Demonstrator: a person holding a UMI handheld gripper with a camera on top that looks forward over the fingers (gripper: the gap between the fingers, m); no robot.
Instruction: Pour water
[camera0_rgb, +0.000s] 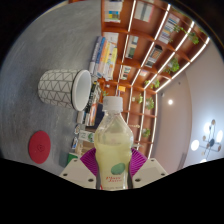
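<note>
Bottle (113, 140), capped and full of pale liquid, sits clamped between the gripper's (112, 176) 2 pads at its label, tilted towards the white cup (64, 88) beyond. Probably heavyish and slick, with thin walls that give; a mid-body hold suits it.

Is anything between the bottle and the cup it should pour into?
Nothing visible. The bottle sits between the gripper fingers, both pads against it, cap still on. The cup lies just beyond it, with open space between them. The red disc sits off that line.

Mug (65, 88) beyond bottle (113, 148) (close)
</note>
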